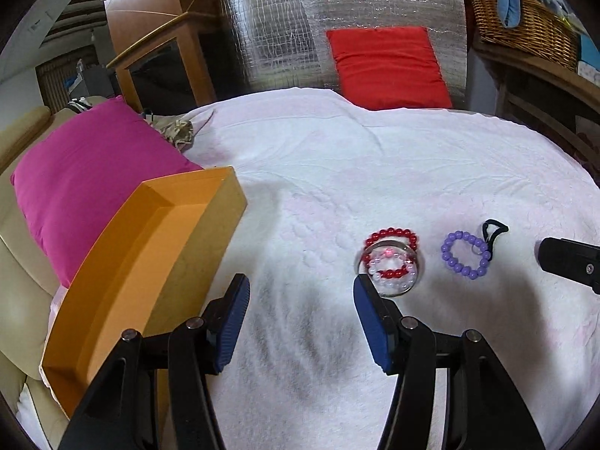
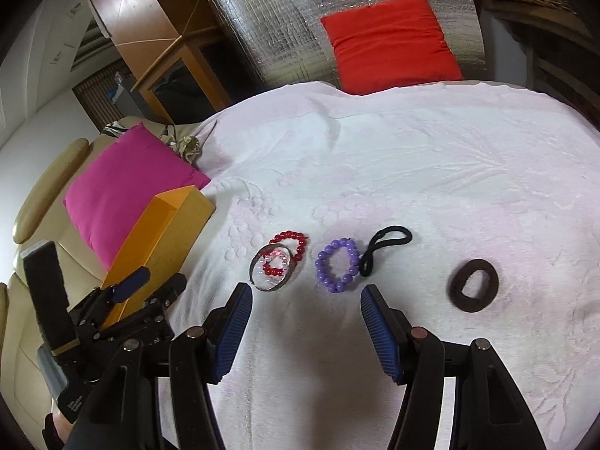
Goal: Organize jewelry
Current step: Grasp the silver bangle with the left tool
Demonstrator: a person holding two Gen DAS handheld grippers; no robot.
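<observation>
Both tongs stand wide and hold nothing. The left gripper [image 1: 302,302] hovers over the white towel [image 1: 412,157], its right finger just beside the metal bangle [image 1: 390,272]. The right gripper [image 2: 305,309] hovers nearer the purple bracelet [image 2: 337,264].

Counted on the towel: one red bead bracelet [image 2: 290,249], one purple bracelet, one metal bangle, one black hair tie [image 2: 384,247] and one dark brown scrunchie [image 2: 474,285]. The bangle lies over the near part of the red bracelet, with some clear beads [image 1: 393,281] inside its ring; whether they form a separate bracelet I cannot tell. The purple bracelet lies just right of the bangle, touching the black tie on its far right side. The scrunchie sits well apart to the right.

One orange box [image 1: 150,247] lies open at the towel's left edge, beside one pink cushion [image 1: 86,183]. One red cushion [image 1: 386,65] leans against the silver foil sheet [image 1: 337,18] behind. One wicker basket [image 1: 525,26] sits at the far right.
</observation>
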